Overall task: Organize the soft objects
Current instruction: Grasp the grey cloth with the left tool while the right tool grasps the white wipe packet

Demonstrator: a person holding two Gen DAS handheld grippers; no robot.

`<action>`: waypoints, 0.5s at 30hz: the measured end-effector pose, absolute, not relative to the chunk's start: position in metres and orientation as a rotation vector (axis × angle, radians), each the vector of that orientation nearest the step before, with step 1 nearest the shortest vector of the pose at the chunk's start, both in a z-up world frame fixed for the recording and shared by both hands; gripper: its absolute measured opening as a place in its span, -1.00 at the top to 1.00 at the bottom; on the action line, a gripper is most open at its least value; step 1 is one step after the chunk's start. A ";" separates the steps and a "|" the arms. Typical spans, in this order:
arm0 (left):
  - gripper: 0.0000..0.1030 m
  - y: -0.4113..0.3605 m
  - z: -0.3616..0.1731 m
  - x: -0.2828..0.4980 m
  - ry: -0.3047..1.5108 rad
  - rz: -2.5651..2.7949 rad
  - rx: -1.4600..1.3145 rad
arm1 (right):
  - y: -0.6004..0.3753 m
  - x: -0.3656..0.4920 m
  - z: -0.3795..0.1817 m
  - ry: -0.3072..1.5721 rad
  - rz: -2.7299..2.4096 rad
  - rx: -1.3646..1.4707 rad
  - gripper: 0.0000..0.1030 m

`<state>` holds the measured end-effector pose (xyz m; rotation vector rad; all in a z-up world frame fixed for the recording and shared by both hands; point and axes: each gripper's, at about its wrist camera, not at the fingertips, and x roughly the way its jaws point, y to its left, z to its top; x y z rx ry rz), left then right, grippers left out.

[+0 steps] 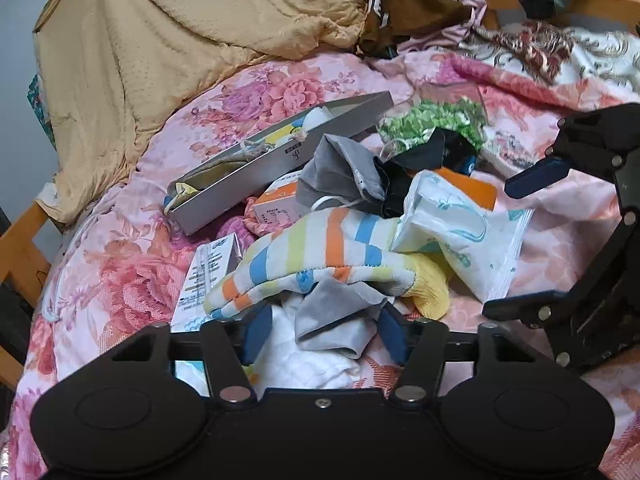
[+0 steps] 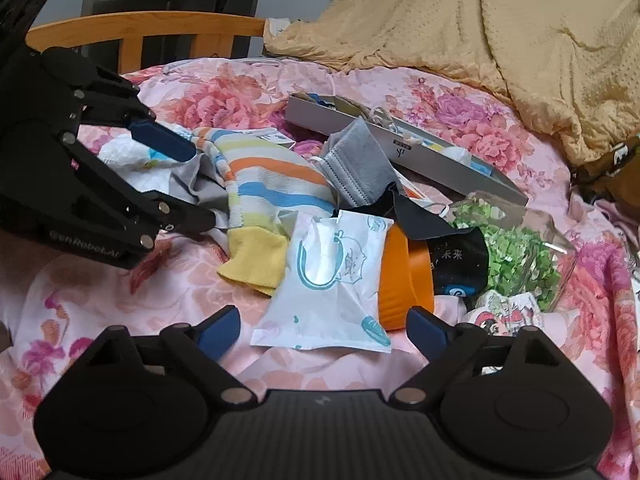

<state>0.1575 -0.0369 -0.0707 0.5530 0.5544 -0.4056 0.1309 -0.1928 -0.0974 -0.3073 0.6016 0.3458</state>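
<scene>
Left tool (image 1: 322, 330) half-spread around a grey cloth (image 1: 336, 320) under the striped sock (image 1: 320, 252), pads not pressing. Right tool (image 2: 322, 332) spread wide around the wipes packet (image 2: 332, 280), on the bed (image 2: 120, 300). Risk: left grabs both layers, dragging the pile.

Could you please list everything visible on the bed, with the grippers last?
striped sock: one, white with orange, blue and yellow bands, pile front
grey cloth: one, grey, between the left jaws
wipes packet: one, white and teal, between the right jaws
grey mask: one, pile centre
box: one, silver, behind the pile
blanket: one, tan, rear
left gripper: black, blue pads
right gripper: black, open
</scene>
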 end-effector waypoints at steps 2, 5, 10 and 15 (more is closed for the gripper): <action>0.01 -0.040 -0.073 0.158 0.563 -0.405 0.560 | -0.192 0.133 -0.100 0.602 0.339 -0.309 -0.65; 0.19 -0.042 -0.075 0.159 0.571 -0.410 0.562 | -0.191 0.134 -0.101 0.592 0.334 -0.316 -0.54; 0.46 -0.044 -0.076 0.159 0.588 -0.409 0.549 | -0.190 0.134 -0.100 0.590 0.337 -0.312 -0.47; 0.68 -0.042 -0.074 0.160 0.631 -0.415 0.483 | -0.189 0.132 -0.099 0.586 0.336 -0.308 -0.38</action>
